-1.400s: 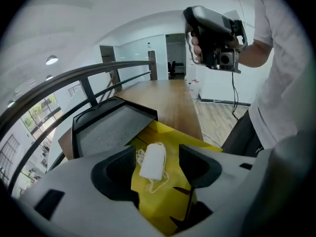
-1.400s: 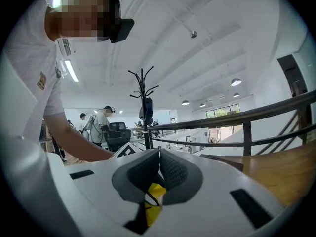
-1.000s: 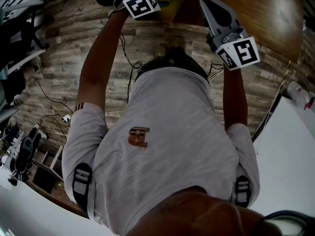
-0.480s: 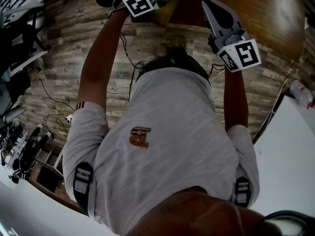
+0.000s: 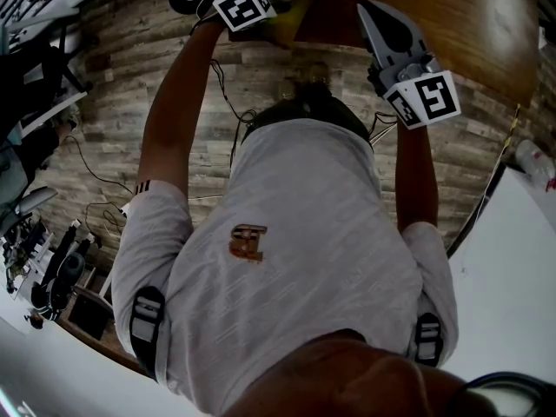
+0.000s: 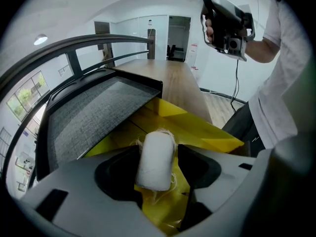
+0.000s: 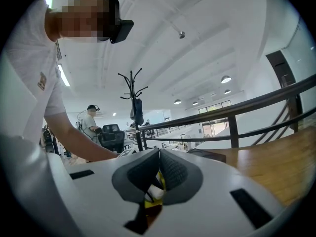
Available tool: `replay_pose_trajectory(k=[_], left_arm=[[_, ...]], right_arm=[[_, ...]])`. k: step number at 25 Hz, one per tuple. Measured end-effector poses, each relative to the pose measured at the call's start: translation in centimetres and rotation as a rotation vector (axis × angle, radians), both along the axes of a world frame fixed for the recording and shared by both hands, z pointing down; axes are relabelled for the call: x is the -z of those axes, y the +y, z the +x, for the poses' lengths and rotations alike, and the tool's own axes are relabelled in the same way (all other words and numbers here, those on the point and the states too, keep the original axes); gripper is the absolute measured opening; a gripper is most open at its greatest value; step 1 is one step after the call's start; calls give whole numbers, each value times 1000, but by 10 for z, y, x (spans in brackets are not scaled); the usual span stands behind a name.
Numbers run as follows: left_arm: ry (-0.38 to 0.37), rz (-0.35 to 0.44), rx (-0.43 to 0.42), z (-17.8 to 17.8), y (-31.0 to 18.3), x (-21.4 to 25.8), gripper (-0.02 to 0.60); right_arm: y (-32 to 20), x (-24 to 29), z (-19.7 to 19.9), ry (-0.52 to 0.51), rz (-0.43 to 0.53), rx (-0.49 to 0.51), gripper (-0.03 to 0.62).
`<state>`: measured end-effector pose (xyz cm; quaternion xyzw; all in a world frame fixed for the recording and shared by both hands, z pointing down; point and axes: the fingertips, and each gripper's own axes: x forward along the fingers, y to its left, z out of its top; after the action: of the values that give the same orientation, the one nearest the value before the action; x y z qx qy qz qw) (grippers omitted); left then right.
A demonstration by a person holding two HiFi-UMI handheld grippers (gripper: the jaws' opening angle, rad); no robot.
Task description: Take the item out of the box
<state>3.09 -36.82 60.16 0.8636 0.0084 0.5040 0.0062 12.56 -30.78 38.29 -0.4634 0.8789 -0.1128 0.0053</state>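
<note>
In the left gripper view a white roll of string [image 6: 156, 159] sits between the dark pads of my left gripper [image 6: 158, 171], which is shut on it. The roll hangs just above the open yellow box [image 6: 197, 127], whose flaps spread out below. A grey fabric-lined panel [image 6: 94, 117] slopes beside the box. In the head view the left gripper [image 5: 244, 3] is over the yellow box [image 5: 291, 11] at the top edge. My right gripper [image 5: 375, 17] is held up to the right, apart from the box. Its jaws meet with nothing between them [image 7: 159, 153].
The box stands on a brown wooden table [image 5: 452, 24] beside a dark railing [image 6: 98, 41]. A white table [image 5: 512, 268] with a bottle [image 5: 532, 163] is at the right. Cables lie on the plank floor [image 5: 113, 120]. A seated person [image 7: 91, 120] and a coat stand [image 7: 134, 102] are far off.
Both grippers are almost where they were; the left one has crept slightly left, still shut on the roll. The head camera has shifted a little.
</note>
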Motion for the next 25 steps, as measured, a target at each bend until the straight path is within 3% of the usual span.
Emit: replay_pose_trajectory(k=[8, 18, 25], left_arm=[[-12, -10, -26, 1, 5, 1, 218], [18, 12, 6, 0, 10, 11, 209], [114, 36, 81, -4, 15, 37, 209]], right_arm=[[2, 2, 4, 0, 1, -8, 31], [11, 5, 2, 2, 9, 4, 31], [15, 8, -11, 3, 15, 39, 31]])
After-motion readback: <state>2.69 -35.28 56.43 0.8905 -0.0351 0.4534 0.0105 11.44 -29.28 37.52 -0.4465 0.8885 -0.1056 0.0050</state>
